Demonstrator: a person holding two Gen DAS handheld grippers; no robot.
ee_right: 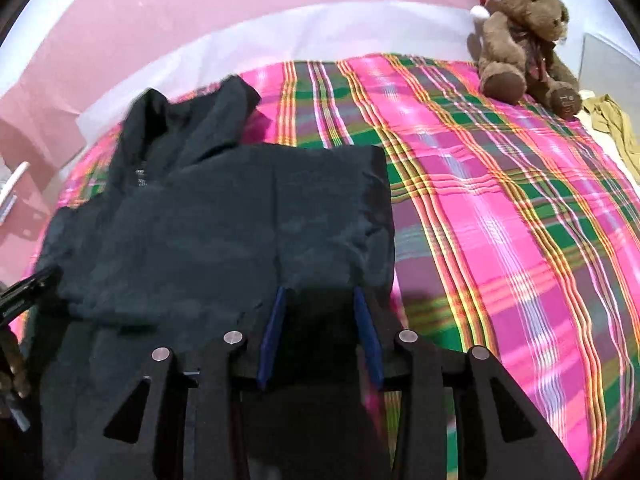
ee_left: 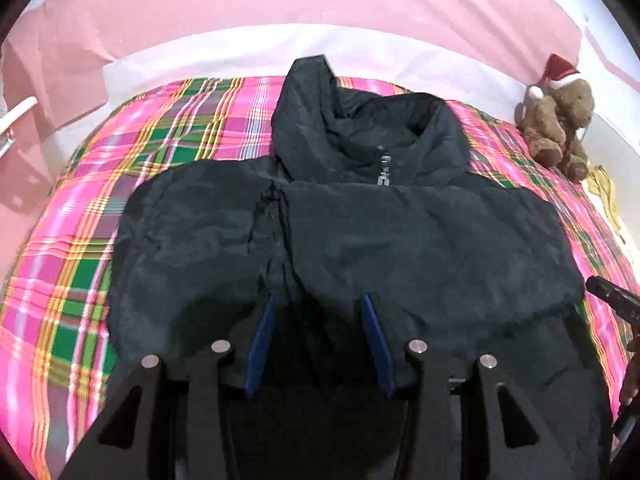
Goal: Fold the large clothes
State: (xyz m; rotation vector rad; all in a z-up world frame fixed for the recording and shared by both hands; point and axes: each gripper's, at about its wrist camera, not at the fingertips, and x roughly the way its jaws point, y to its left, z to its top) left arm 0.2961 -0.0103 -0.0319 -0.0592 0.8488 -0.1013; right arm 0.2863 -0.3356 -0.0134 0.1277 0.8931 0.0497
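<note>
A dark puffy hooded jacket [ee_left: 400, 232] lies front-up on a pink and green plaid bedspread [ee_left: 160, 140], its hood [ee_left: 312, 112] pointing away from me. Its lower part is doubled up over the chest. My left gripper [ee_left: 318, 300] holds the folded layer's near edge at the middle-left, blue fingertips sunk in fabric. In the right wrist view the jacket [ee_right: 200, 220] fills the left half, and my right gripper [ee_right: 318, 292] grips the same edge near its right corner. Each gripper shows at the border of the other's view: the right gripper [ee_left: 612, 300], the left gripper [ee_right: 28, 288].
A brown teddy bear [ee_right: 524, 40] in a red Santa hat sits at the bed's far right corner, beside a crumpled yellowish cloth [ee_right: 612, 124]. Bare plaid bedspread [ee_right: 500, 200] stretches right of the jacket. Pink and white sheeting hangs behind the bed.
</note>
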